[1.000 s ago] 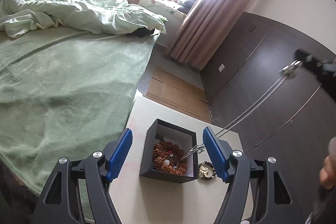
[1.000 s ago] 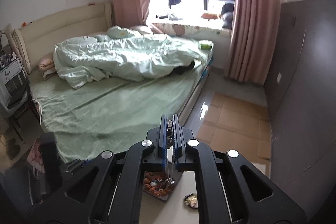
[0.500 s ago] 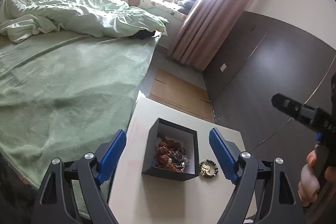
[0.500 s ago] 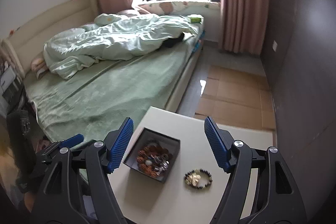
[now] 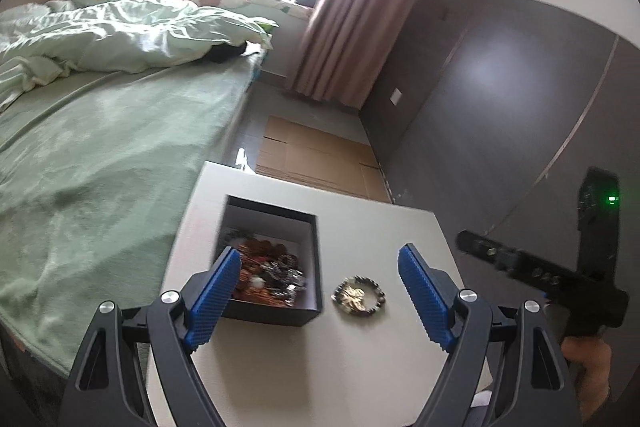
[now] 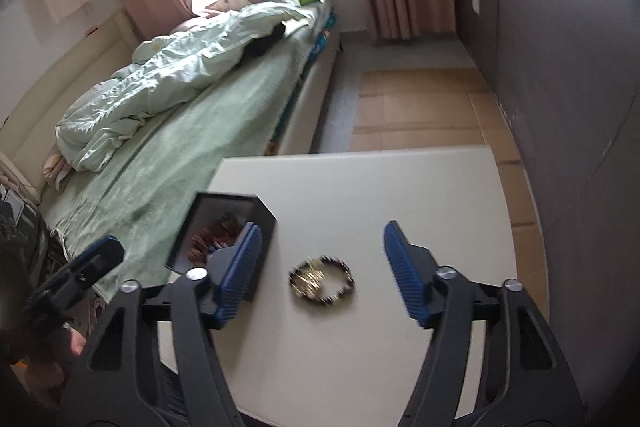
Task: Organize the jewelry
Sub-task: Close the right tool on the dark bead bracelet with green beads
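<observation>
My right gripper hangs above the beaded bracelet lying on the white table beside the dark jewelry box, jaws closing with nothing gripped, my left gripper wide and empty; closing too high, the 2 pads could miss the beads or flick them away.

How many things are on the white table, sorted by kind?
Black box with a jewelry pile inside, pieces too tangled to count: 1
Beaded bracelet lying loose on the table, beside the box: 1
Total: 2 things on the table
</observation>
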`<state>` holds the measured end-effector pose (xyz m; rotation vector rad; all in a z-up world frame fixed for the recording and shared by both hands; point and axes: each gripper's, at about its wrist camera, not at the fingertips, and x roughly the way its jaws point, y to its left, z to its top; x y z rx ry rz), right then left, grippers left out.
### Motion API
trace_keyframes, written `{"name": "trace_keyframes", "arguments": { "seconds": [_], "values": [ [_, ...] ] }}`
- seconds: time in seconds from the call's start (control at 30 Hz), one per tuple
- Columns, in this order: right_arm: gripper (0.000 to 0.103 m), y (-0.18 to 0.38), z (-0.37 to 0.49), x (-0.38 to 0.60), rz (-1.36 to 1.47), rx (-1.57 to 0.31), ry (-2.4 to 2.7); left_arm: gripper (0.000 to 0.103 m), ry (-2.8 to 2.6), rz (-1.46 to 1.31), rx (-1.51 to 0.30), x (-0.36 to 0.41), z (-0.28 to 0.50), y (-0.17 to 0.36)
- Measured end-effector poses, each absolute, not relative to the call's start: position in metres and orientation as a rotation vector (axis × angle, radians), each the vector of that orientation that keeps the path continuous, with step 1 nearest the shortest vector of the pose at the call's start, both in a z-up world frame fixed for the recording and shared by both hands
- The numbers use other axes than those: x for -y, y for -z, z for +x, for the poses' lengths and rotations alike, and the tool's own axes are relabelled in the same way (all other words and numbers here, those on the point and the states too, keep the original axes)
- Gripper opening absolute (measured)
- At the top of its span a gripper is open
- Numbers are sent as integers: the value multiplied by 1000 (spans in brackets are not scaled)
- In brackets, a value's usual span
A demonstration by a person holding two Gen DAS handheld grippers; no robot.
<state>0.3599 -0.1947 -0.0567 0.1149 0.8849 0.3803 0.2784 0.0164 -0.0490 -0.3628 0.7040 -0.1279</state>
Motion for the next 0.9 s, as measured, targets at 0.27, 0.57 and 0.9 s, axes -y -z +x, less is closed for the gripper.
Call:
{"name": "trace_keyframes", "arguments": {
  "seconds": [0.27,0.57,0.9],
  "values": [
    [50,94,356,212,162,-925,-372,57,157,-325,-754,13,287,68],
    [40,139,355,203,133,-972,-378,38,143,-307,-771,24,274,103],
    [40,155,363,174,-23,-1007,-370,38,129,-327,-778,20,267,135]
  ]
}}
